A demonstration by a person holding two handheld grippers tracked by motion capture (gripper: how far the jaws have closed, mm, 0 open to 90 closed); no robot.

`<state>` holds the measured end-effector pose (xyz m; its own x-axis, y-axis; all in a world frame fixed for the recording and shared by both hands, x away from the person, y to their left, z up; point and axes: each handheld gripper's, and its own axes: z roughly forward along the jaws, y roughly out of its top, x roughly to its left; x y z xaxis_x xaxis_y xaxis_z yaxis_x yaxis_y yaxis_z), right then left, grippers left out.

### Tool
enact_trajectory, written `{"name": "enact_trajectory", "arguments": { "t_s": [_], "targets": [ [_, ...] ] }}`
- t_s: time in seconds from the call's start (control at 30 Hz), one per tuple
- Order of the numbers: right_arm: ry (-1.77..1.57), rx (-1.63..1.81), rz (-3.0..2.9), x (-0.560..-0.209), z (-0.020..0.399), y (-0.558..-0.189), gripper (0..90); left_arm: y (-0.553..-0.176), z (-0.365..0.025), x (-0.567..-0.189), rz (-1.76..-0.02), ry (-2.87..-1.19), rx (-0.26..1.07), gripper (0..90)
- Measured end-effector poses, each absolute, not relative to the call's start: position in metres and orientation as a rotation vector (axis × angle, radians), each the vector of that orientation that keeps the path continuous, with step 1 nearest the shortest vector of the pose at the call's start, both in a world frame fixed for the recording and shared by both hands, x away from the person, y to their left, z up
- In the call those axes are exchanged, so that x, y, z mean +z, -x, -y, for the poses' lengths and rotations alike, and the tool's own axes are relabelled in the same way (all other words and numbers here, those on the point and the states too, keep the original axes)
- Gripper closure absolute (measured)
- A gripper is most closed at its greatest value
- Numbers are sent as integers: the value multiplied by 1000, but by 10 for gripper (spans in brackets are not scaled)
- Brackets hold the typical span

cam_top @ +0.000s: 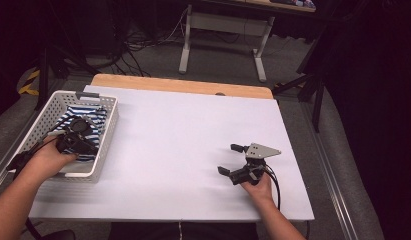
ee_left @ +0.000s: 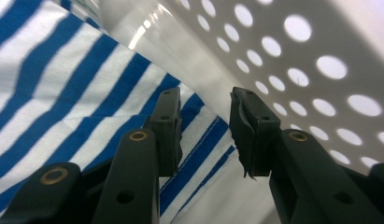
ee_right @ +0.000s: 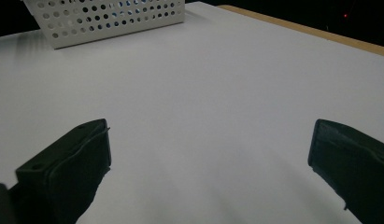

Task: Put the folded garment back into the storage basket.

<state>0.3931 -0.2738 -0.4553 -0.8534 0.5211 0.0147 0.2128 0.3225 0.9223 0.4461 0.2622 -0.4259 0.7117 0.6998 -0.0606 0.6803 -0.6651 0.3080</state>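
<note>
A white perforated basket [cam_top: 109, 131] stands at the table's left edge with a blue-and-white striped cloth [cam_top: 97, 120] lying in it. My left gripper [cam_top: 80, 125] reaches down into the basket. In the left gripper view its jaws [ee_left: 204, 100] stand apart just over the striped cloth [ee_left: 63, 93], close to the basket's holed wall [ee_left: 283, 56], with nothing pressed between the pads. My right gripper [cam_top: 230, 159] rests low over the white table at the right, pointing left. Its jaws [ee_right: 210, 140] are wide open with nothing between them.
The white tabletop [cam_top: 193, 130] spreads between the two hands, with a wooden strip [cam_top: 183, 85] along its far edge. The basket [ee_right: 110, 18] is far off in the right gripper view. Beyond the table stand a desk frame [cam_top: 185, 47] and floor cables.
</note>
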Motion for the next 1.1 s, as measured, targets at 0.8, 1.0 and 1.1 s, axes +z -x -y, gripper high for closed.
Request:
{"name": "enact_trajectory", "arguments": {
  "t_s": [0.8,1.0,1.1],
  "targets": [
    [-653,1544,-2315,-456,273,-393,0,-435,-254,-423,-959,-2657,-77,854],
    [-651,1544,-2316,-456,273,-393,0,-440,-268,-398,-1023,-2505,33,811],
    [-651,1544,-2317,-456,273,-393,0,-449,-273,-388,-1086,-2420,147,763]
  ]
}}
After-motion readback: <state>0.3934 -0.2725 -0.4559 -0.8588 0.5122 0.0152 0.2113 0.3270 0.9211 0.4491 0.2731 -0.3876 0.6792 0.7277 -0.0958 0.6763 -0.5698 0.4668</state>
